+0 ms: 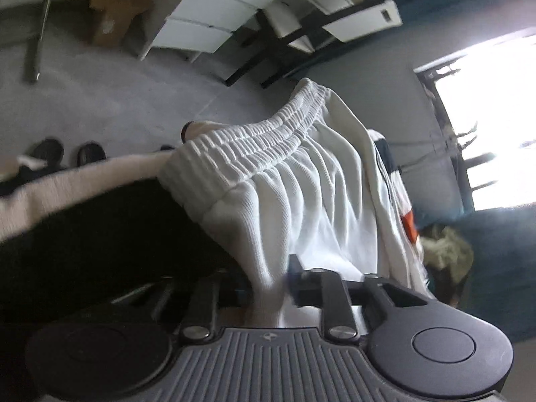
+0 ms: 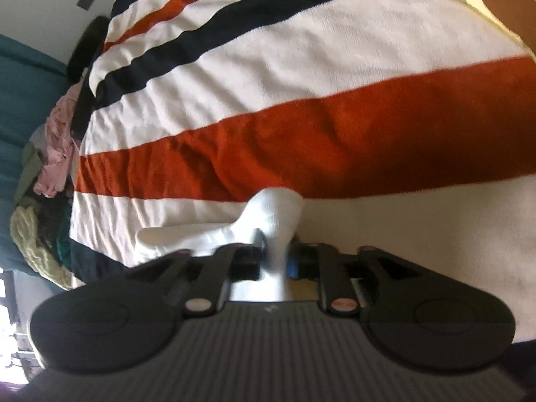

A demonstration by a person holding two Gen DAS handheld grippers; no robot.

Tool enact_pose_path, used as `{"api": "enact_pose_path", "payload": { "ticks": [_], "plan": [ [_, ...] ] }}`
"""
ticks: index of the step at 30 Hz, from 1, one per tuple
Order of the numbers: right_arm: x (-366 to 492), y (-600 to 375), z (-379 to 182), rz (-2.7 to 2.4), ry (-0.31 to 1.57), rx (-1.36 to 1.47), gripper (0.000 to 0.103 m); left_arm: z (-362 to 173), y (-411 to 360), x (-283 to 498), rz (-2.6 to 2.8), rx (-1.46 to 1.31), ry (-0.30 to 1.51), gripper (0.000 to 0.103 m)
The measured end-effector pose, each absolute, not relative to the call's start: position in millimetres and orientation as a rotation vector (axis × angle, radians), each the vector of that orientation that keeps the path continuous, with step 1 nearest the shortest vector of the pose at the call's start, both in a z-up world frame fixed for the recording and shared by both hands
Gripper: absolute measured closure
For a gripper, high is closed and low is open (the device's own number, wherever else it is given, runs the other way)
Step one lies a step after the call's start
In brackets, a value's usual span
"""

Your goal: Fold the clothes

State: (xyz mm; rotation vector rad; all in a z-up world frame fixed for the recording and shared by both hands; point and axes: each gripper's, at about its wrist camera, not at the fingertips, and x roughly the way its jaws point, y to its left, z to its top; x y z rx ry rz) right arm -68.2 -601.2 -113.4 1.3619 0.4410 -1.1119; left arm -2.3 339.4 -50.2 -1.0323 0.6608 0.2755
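A white garment point(image 1: 288, 181) with a gathered elastic waistband hangs in the air in the left wrist view, navy and orange stripes showing on its right edge. My left gripper point(image 1: 271, 284) is shut on a pinch of its white cloth. In the right wrist view the same striped garment point(image 2: 301, 77) fills the frame, white with navy and orange-red bands. My right gripper point(image 2: 276, 254) is shut on a bunched white fold of it. A person's hand point(image 2: 509, 10) shows at the top right.
Below the left gripper lies a grey floor point(image 1: 110, 93) with a pair of dark shoes point(image 1: 67, 154), a cardboard box point(image 1: 114, 10) and white shelving point(image 1: 214, 20). A pile of other clothes point(image 2: 50, 174) lies on a teal surface point(image 2: 23, 100). A bright window point(image 1: 495, 117) is at right.
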Motion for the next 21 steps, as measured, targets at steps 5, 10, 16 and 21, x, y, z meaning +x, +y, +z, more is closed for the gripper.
{"api": "enact_pose_path", "payload": {
  "ticks": [5, 10, 16, 21],
  "plan": [
    [-74, -598, -92, -1.146, 0.324, 1.248, 0.024, -43, 345, -10, 0.293, -0.913, 0.713, 0.019],
    [-42, -596, -80, -0.925, 0.389, 1.099, 0.024, 1, 305, -4, 0.271, -0.722, 0.628, 0.009],
    [24, -593, -86, -0.64, 0.576, 0.836, 0.026, 31, 201, 29, 0.04, -0.537, 0.594, 0.006],
    [52, -595, -101, -0.586, 0.629, 0.71, 0.027, 42, 95, 48, -0.125, -0.352, 0.563, 0.005]
  ]
}}
